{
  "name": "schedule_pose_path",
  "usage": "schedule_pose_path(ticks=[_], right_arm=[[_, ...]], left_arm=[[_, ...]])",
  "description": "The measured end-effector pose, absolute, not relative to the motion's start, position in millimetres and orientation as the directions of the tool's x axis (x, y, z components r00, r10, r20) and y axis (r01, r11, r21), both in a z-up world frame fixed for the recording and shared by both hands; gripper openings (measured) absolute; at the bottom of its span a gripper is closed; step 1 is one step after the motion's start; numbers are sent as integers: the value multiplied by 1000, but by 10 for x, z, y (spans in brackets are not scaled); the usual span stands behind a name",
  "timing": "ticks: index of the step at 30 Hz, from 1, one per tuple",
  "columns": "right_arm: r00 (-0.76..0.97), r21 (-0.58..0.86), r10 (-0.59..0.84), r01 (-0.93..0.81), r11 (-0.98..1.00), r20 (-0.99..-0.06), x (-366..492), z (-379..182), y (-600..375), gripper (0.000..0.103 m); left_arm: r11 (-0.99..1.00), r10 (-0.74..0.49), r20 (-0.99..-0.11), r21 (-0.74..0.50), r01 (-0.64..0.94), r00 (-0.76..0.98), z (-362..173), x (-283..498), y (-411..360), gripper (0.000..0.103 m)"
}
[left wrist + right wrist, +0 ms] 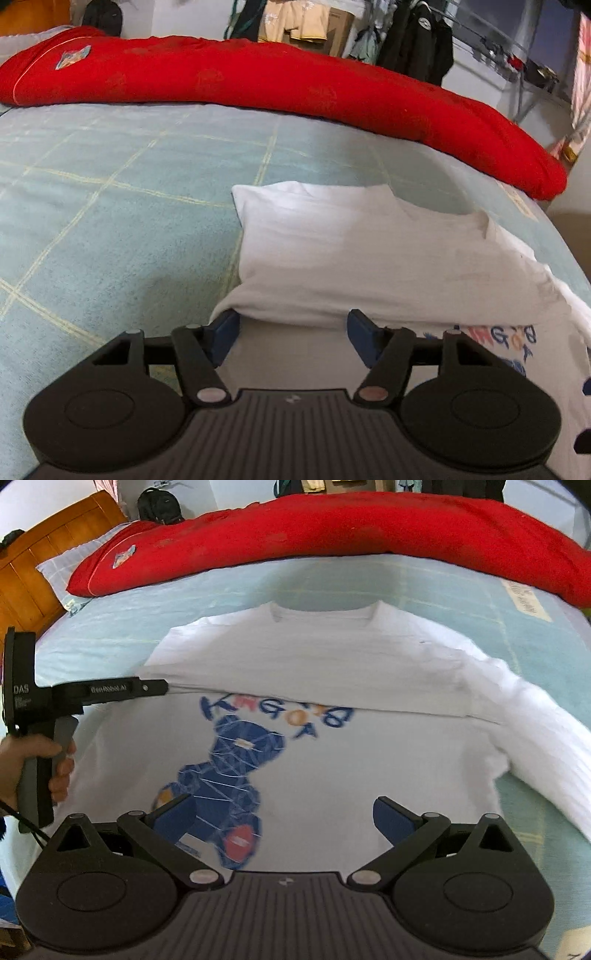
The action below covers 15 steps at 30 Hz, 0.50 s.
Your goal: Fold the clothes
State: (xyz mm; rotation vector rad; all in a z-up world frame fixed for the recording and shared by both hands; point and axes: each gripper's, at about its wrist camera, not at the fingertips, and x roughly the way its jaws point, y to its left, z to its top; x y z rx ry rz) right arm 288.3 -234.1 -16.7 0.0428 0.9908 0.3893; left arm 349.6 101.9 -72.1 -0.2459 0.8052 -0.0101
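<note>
- White long-sleeved cotton sweatshirt (332,760) with a blue bear print and blue-orange lettering lies flat on the pale green checked bedsheet (110,229), chest up, collar at its far edge as the right wrist view shows it.
- Left sleeve is folded across the chest, over the top of the lettering; its fold edge runs straight across the shirt.
- Left gripper (293,338): blue-padded fingers spread wide, folded sleeve cloth draped just ahead of and between them, touching the tips. Nothing pinched.
- In the right wrist view the left gripper (162,687) comes in from the left side, its tip at the folded sleeve edge; a hand (44,764) holds its grey handle.
- Right gripper (284,818): fingers wide apart, hovering above the lower part of the bear print, holding nothing. Cannot tell if it touches the fabric.
- Right sleeve lies unfolded, stretched out to the right of the right gripper, running off the shirt body along the sheet.
- Long red quilted duvet roll (351,531) lies well beyond the shirt, across the far side of the bed.
- Wooden orange-brown headboard (40,561) far left of the right gripper.
</note>
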Motion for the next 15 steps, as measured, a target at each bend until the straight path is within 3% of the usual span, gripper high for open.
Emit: schedule_pose_path(ticks=[7,11,15], right_arm=[[537,349,411,-219,911,-737,3213,-173,-2495,103],[585,619,521,-41,784,-622,3490,-417,-2948,103],[664,842,572,167,513,-481,3552,-878,-3418,103]], left_arm=[[957,-166,-710,-284,-63,684,-726,3471,1108,72],[959,-169,-712,-279,-54,681,-733,3464,1097,73],[956,-175,-715,-289,-59,677,-733,3485,1097,75]])
